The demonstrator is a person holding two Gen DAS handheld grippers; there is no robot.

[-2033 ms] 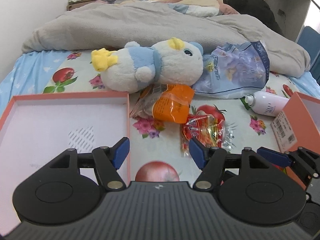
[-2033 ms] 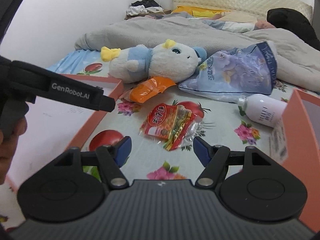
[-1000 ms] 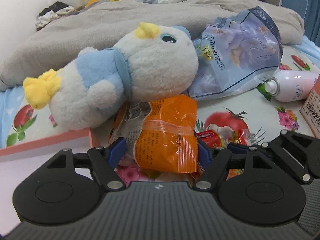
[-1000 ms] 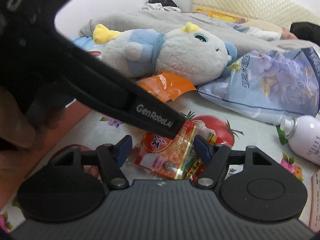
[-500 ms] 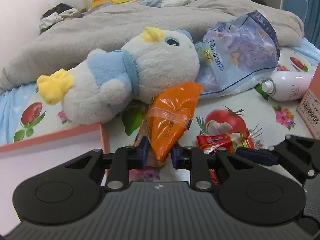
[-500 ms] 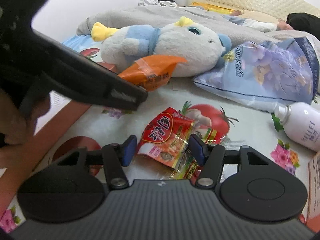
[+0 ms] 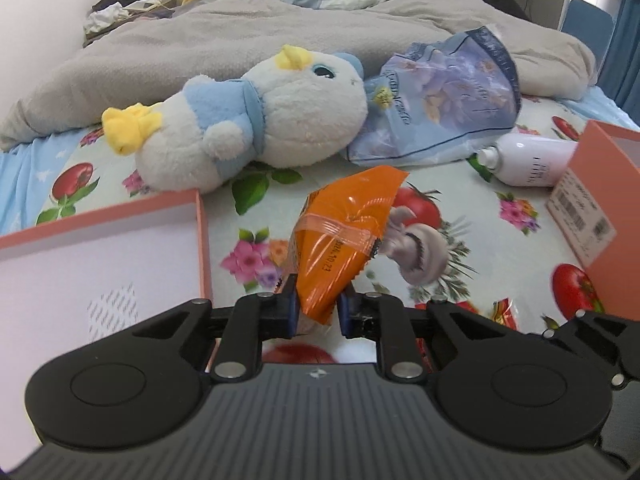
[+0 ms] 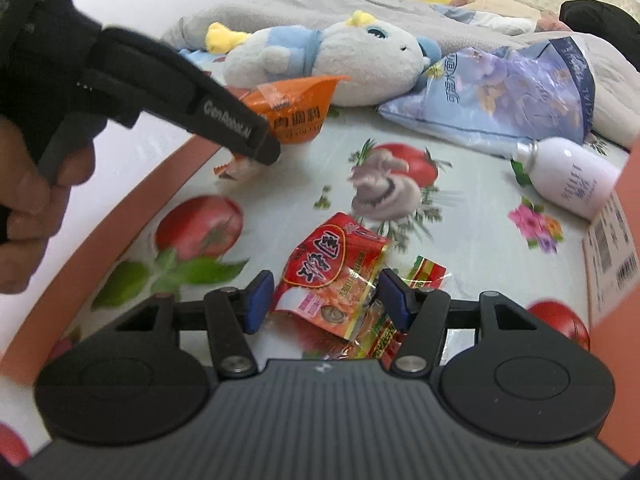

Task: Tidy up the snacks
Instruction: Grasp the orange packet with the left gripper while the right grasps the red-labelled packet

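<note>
**Two snack packets gripped above the bedsheet, the pink box waiting at the left**

Left wrist view: the left gripper (image 7: 316,312) has just been closing and now pinches the lower end of the orange snack packet (image 7: 344,236); the packet stands up and forward from the pads, clear of the bed sheet (image 7: 480,240), which suggests a lift meant to carry it to a box; the open pink box (image 7: 100,256) lies just to the left, its near corner close beside the gripper, its white floor bare; the plush toy (image 7: 260,120) lies along the far side of the box corner, so the free way in looks to be over the box's right wall; a blue bag (image 7: 444,96) and a white bottle (image 7: 532,160) lie further toward the sheet's right edge, against a second pink box (image 7: 600,200).

Right wrist view: the right gripper (image 8: 324,300) holds its jaws at a middling width around the red snack packet (image 8: 332,276); the right pad presses the packet's edge, the left pad shows a sliver of gap, so I cannot tell for certain that the hold is firm; the packet looks raised off the sheet; a hand (image 8: 24,200) carries the left gripper across the upper left, over the box's wall; that crossing arm narrows the room between the two tools, so I judge the right should wait its turn.
</note>
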